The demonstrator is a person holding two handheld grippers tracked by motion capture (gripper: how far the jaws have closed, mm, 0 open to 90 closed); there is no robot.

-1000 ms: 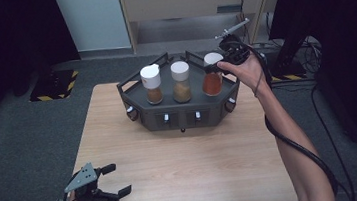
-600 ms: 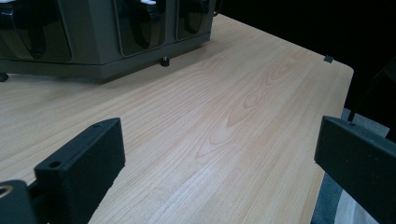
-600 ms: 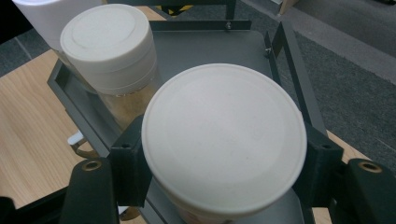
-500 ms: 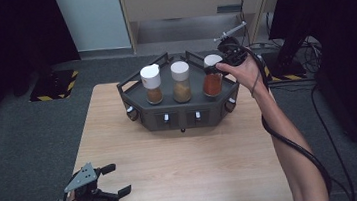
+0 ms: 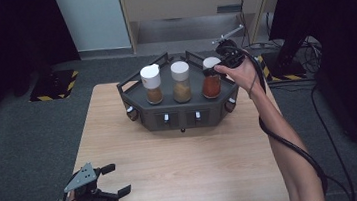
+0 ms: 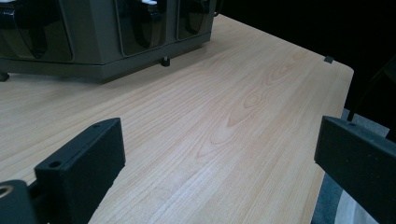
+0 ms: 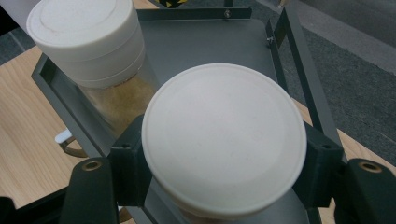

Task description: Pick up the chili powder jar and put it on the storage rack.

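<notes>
Left gripper (image 5: 110, 180): resting at the near left corner of the bench (image 5: 184, 170), jaws spreading wide apart and holding nothing; in the left gripper view bare wood is lying between them.
Rack (image 5: 183, 117): a dark grey holder is standing at the far middle of the bench, with three jars sitting upright in a row in it.
Left jar (image 5: 151, 84): white cap, brown contents, standing free.
Middle jar (image 5: 181, 82): white cap, tan powder, standing just beside the right one.
Right jar (image 5: 211, 78): reddish contents, sitting at the rack's right end; its white cap (image 7: 224, 137) is being clasped.
Right gripper (image 5: 212, 70): reaching over the rack's far right, jaws pressing against both sides of the cap.
</notes>
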